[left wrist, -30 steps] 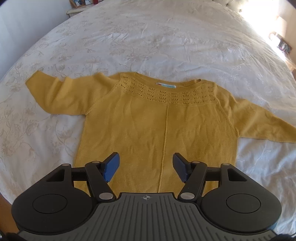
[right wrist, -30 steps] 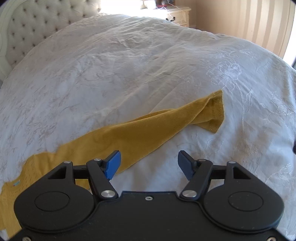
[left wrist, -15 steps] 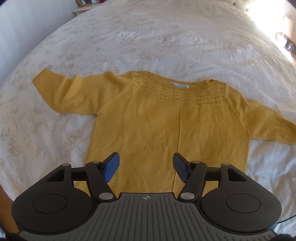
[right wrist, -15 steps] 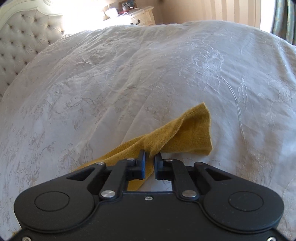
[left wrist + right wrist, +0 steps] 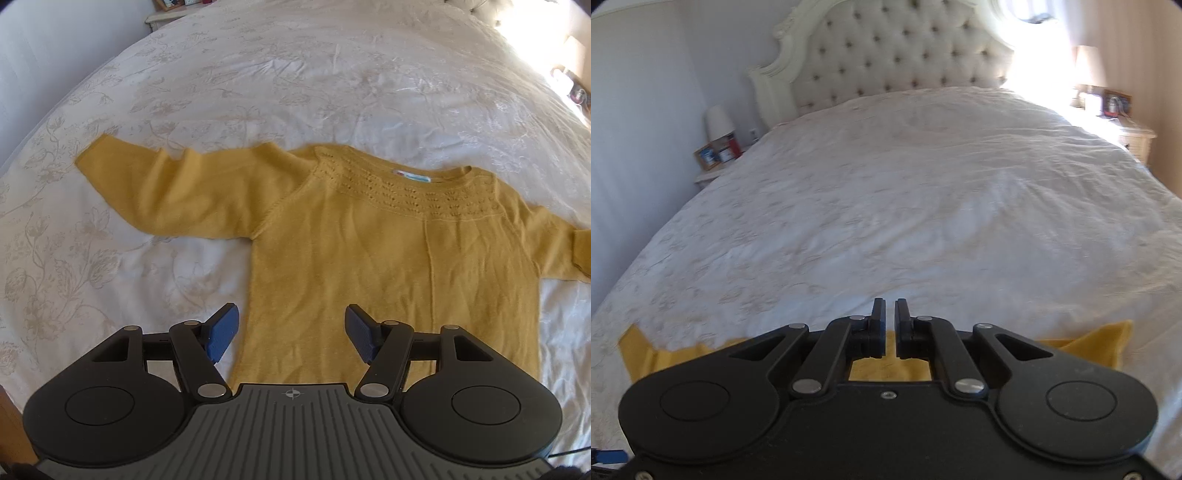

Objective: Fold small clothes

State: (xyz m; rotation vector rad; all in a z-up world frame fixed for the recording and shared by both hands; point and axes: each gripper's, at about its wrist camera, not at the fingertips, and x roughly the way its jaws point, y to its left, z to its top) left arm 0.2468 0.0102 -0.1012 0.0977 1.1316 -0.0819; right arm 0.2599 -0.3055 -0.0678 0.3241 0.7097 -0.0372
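Observation:
A mustard-yellow knit sweater (image 5: 388, 266) lies flat, front up, on the white bedspread (image 5: 295, 74), neck away from me. Its left sleeve (image 5: 155, 184) stretches out to the left. The right sleeve's cuff (image 5: 581, 251) is turned back at the frame's right edge. My left gripper (image 5: 291, 334) hangs open over the sweater's lower left side, with nothing between its blue pads. My right gripper (image 5: 890, 310) is shut, and yellow knit (image 5: 890, 369) shows right under its closed fingers; it appears to keep its hold on the right sleeve, raised above the bed.
A tufted cream headboard (image 5: 886, 55) stands at the far end of the bed. Nightstands with small items flank it, one on the left (image 5: 716, 155) and one on the right (image 5: 1134, 136). Wide bare bedspread lies beyond the sweater.
The right gripper closed on the right sleeve near its cuff, then swung up and around to face the headboard. The left gripper slid left along the hem, still open.

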